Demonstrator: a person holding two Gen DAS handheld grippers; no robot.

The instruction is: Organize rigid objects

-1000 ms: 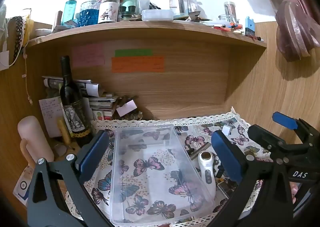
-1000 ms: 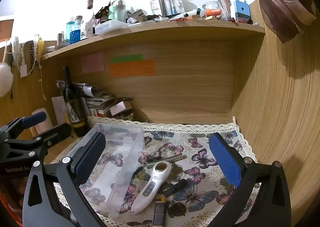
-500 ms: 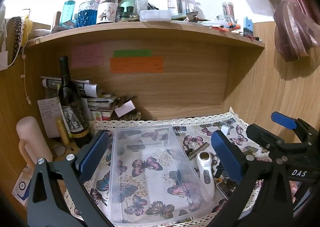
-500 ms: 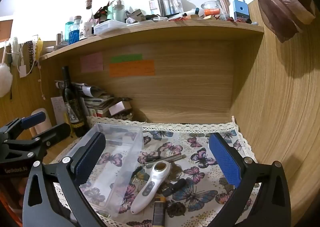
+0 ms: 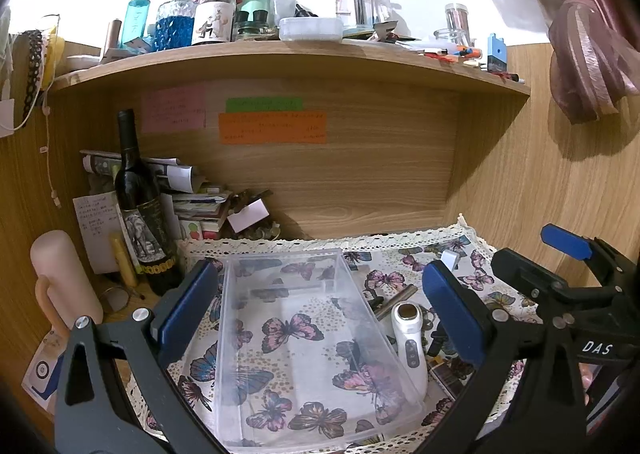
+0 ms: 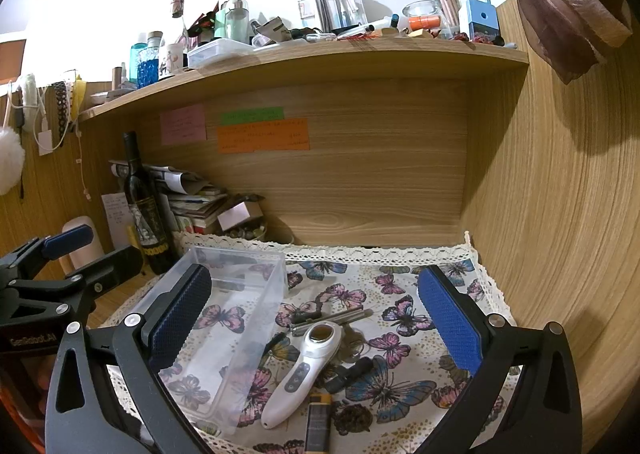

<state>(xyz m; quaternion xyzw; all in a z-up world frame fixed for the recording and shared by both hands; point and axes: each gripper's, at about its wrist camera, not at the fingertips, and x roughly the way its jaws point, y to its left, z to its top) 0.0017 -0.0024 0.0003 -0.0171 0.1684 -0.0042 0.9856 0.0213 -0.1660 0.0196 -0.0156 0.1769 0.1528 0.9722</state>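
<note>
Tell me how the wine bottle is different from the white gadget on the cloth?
The wine bottle is dark; the white gadget is pale. The bottle stands upright; the gadget lies flat. The bottle is left of the clear box, off the cloth; the gadget lies on the cloth, right of the box. No gripper holds either.

Your left gripper hung with its jaws spread wide over the clear plastic bin on the butterfly cloth. A white handheld device lay just beside the bin's right wall.
</note>
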